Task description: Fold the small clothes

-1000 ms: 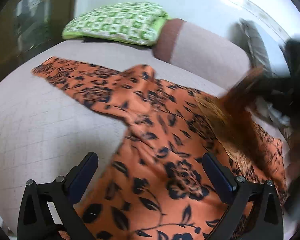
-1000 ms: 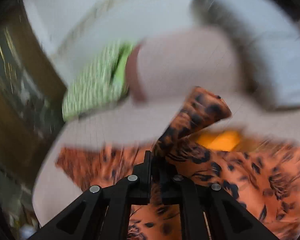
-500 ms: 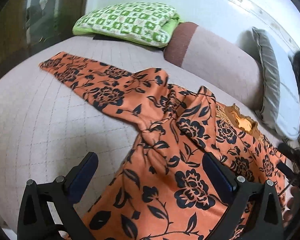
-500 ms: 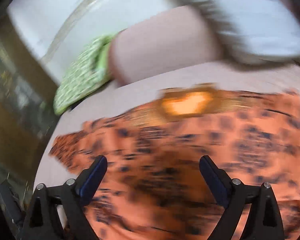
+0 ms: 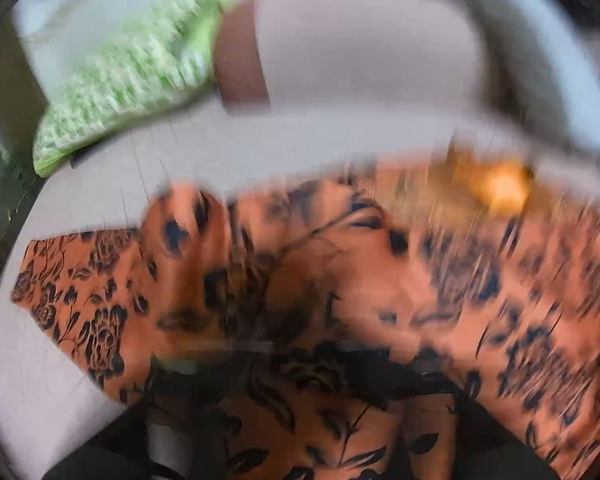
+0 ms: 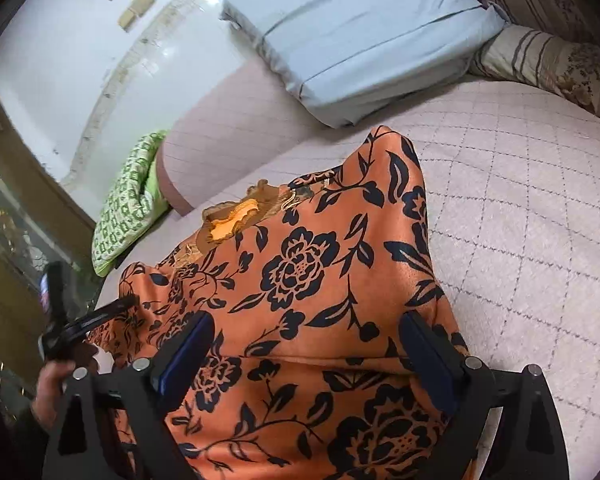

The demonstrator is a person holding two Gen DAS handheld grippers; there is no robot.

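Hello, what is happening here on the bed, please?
A person is folding an orange garment with black flowers on a pinkish quilted bed cover. The left gripper pinches the garment's left edge; its own view is blurred. The right gripper hovers open over the cloth, holding nothing.

Right black two-finger gripper [image 6: 306, 354] held with blue-padded fingers [image 6: 186, 354] spread wide apart, nothing between them. Left black gripper [image 6: 118, 308] at far left in right wrist view, gripped by bare hand [image 6: 54, 384]; finger spacing blurred, unreadable.
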